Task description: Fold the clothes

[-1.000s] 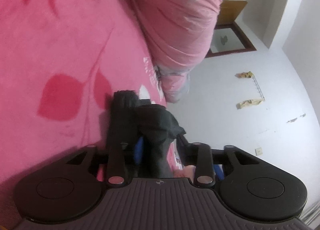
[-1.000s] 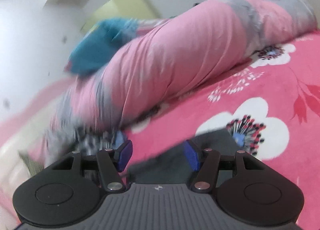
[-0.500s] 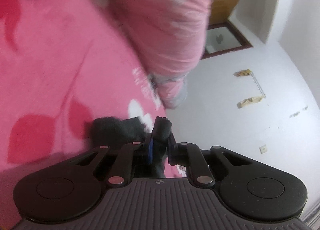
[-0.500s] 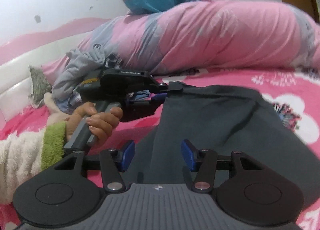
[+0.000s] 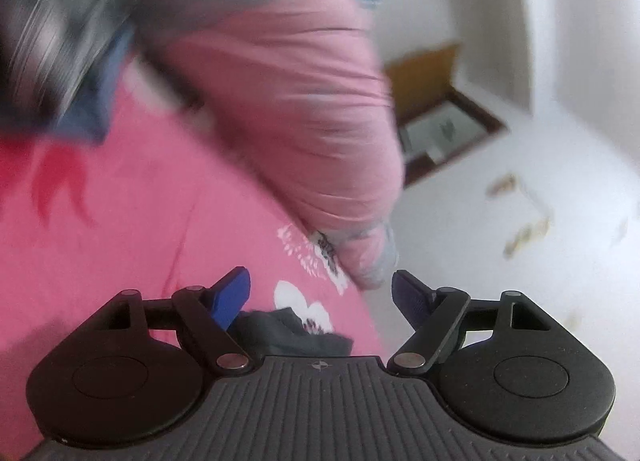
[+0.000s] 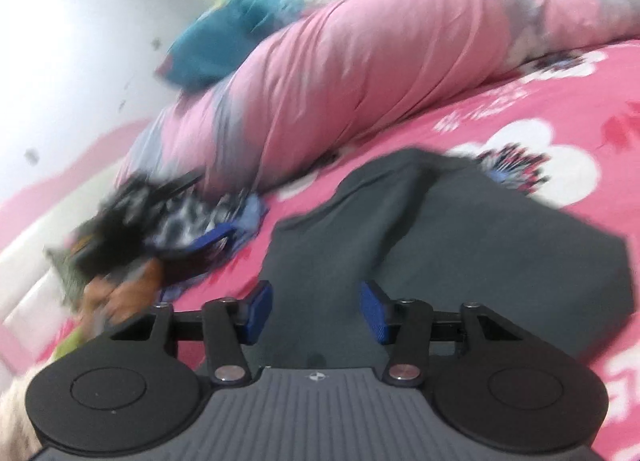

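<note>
Left gripper (image 5: pixel 320 293) jaws just opening wide, nothing between. Right gripper (image 6: pixel 316 311) jaws closing, parted, hovering over grey garment (image 6: pixel 460 229), not gripping. Garment lying folded on bedsheet (image 6: pixel 520 117).

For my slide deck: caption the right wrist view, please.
Right gripper, jaws closing, poised over a folded dark grey garment on a pink floral bedsheet.

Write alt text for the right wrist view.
A dark grey garment lies folded on a pink floral bedsheet, the right tool open over its near edge. Behind lie a long pink pillow and a blurred clothes pile.
</note>
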A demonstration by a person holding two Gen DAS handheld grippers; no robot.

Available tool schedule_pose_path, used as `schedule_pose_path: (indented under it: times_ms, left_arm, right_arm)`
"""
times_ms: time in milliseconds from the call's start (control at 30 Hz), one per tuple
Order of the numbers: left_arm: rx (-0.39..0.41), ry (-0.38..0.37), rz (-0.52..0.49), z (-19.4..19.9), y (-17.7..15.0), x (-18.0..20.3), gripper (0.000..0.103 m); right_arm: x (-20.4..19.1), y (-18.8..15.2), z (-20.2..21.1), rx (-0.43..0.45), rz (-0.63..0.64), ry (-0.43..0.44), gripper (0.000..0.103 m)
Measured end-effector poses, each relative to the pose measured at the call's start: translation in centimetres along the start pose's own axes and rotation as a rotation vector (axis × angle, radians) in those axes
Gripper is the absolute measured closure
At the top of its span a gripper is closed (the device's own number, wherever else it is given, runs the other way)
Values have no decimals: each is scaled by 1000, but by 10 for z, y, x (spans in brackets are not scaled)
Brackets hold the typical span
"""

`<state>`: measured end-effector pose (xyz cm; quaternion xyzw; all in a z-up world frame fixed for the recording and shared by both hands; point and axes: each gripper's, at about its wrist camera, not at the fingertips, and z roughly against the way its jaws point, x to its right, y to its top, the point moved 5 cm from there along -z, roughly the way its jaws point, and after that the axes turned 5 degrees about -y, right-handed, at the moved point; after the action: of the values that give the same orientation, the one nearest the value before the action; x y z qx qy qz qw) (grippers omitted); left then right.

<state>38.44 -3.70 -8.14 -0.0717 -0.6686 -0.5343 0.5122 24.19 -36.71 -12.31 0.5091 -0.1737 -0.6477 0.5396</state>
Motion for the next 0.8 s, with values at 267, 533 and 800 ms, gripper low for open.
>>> schedule_pose_path:
  times_ms: [267,533,800]
  left_arm:
    - [-346,168,-616,-34,-103,59,57]
    - [-362,294,-515,-36,-112,23,62]
    - [-342,277,-413,-26,-103,13,60]
  right_arm:
    - [6,56,-21,0,97,-108,80]
    - [1,52,-127,-225,310,-124,80]
    - [78,100,-174,-109,15,-301,80]
